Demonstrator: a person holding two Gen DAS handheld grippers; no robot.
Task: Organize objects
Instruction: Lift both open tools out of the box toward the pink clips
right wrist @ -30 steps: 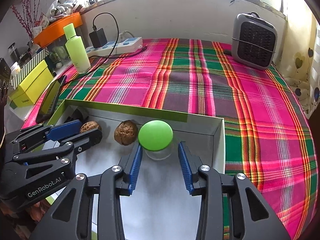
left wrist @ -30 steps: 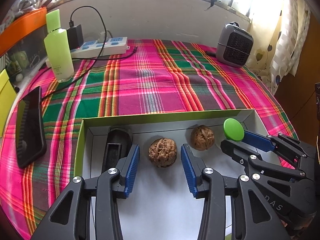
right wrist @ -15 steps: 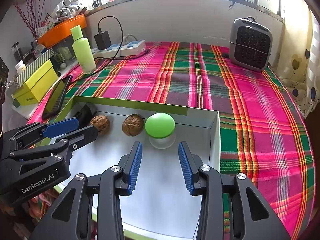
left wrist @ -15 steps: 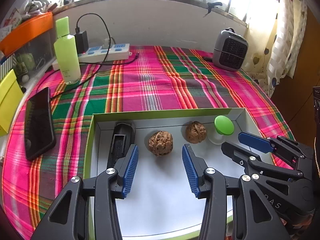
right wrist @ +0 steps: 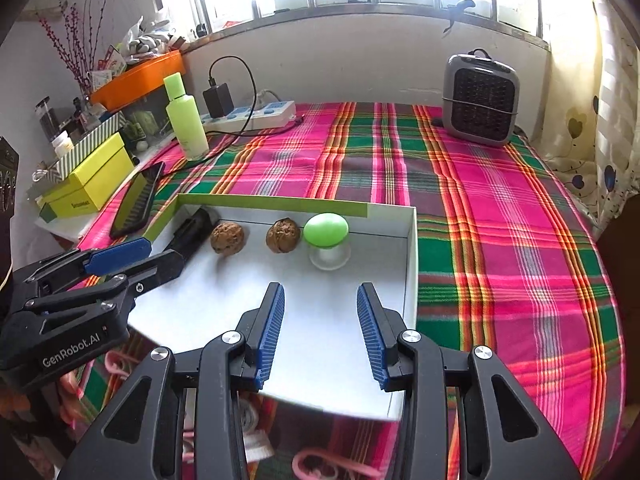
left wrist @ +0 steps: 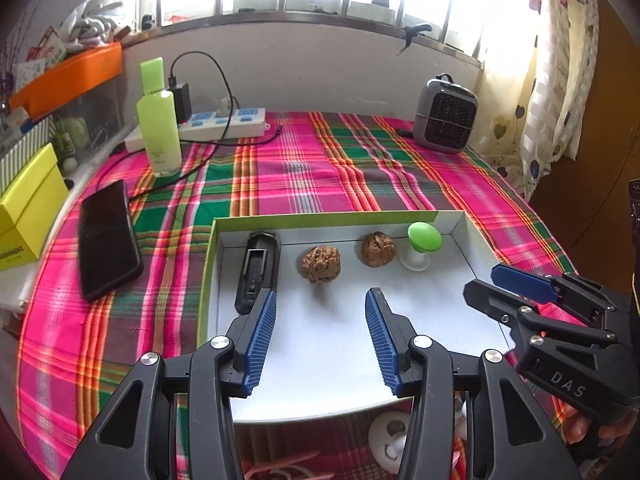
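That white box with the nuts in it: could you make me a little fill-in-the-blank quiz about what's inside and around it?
1. The white box holds ____ walnuts.
2. The small jar beside them has a ____ lid.
3. The black phone lies on the cloth ____ the box.
4. Both grippers, left and right, hold ____.

Missing words: two; green; outside; nothing

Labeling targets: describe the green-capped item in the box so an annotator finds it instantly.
Find the shallow white box on the plaid tablecloth. Four items line its far wall; the green-capped jar is rightmost, beside a walnut. It alone has a clear base and smooth green dome.
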